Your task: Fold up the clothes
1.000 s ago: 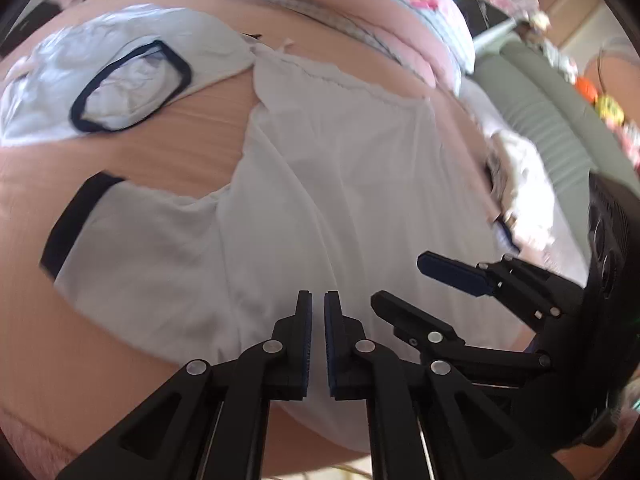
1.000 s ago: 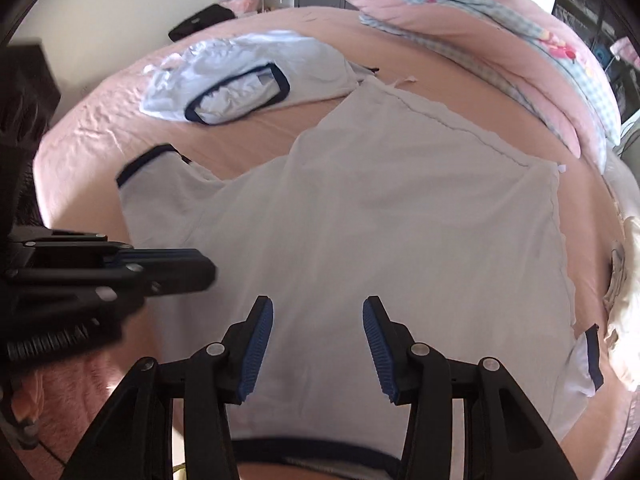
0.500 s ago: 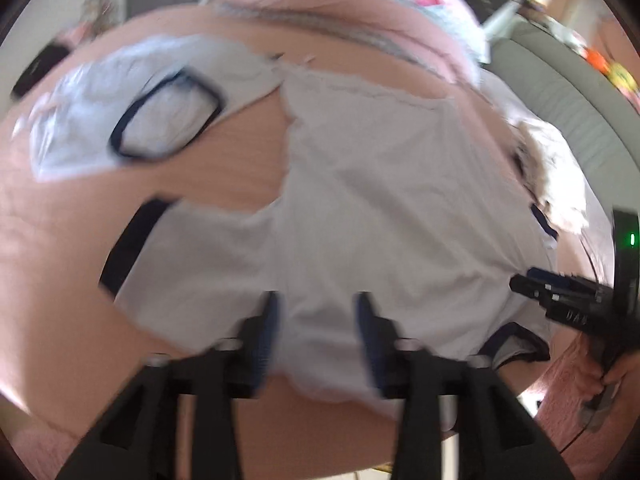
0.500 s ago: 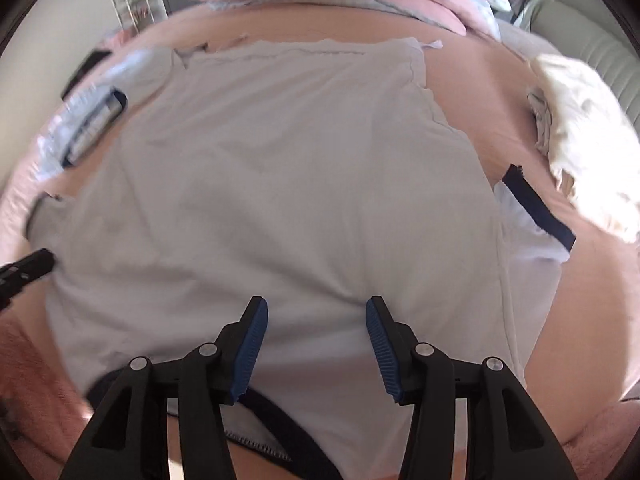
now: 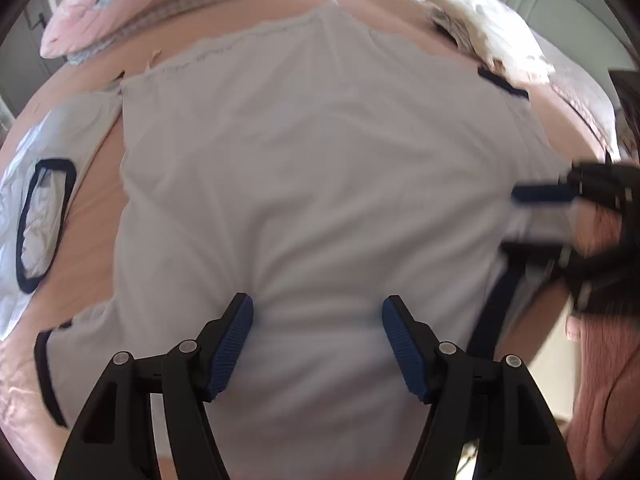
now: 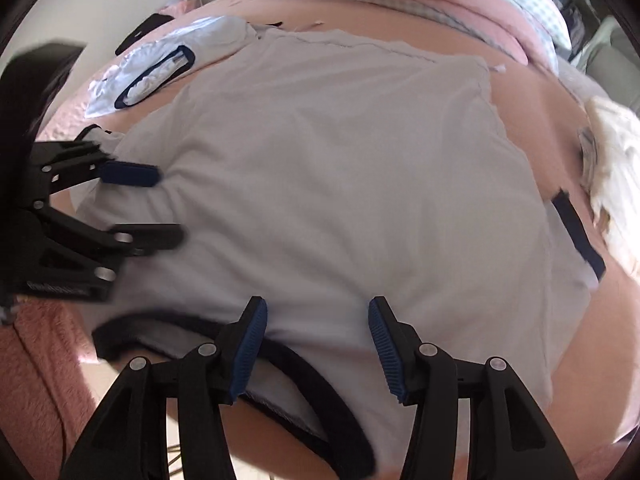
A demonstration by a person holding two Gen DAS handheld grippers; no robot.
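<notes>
So: white T-shirt (image 5: 320, 168) lies spread flat on the peach bedsheet (image 5: 96, 196), filling the centre of both views. Fabric is thin, matte, softly creased; navy ribbed trim on sleeve cuffs and on the neckline (image 6: 304, 364), which sits at the lower left of the right wrist frame.

Left gripper (image 5: 316, 344): jaws have just been opening, now spread wide above the shirt's lower centre, nothing pinched between them. Right gripper (image 6: 316, 340): jaws have also been opening, parted, straddling the cloth just above the collar, not clamping it.

Edges: raw wavy hem runs along the top of the frame, close to the pink quilt (image 5: 160, 4). Bare sheet shows as a strip at left and a wedge at upper right.

Second white garment with navy trim (image 5: 40, 208) lies crumpled at far left, apart from the shirt body. Cream fluffy item (image 6: 616, 184) lies at right edge, just beside the right sleeve cuff.
</notes>
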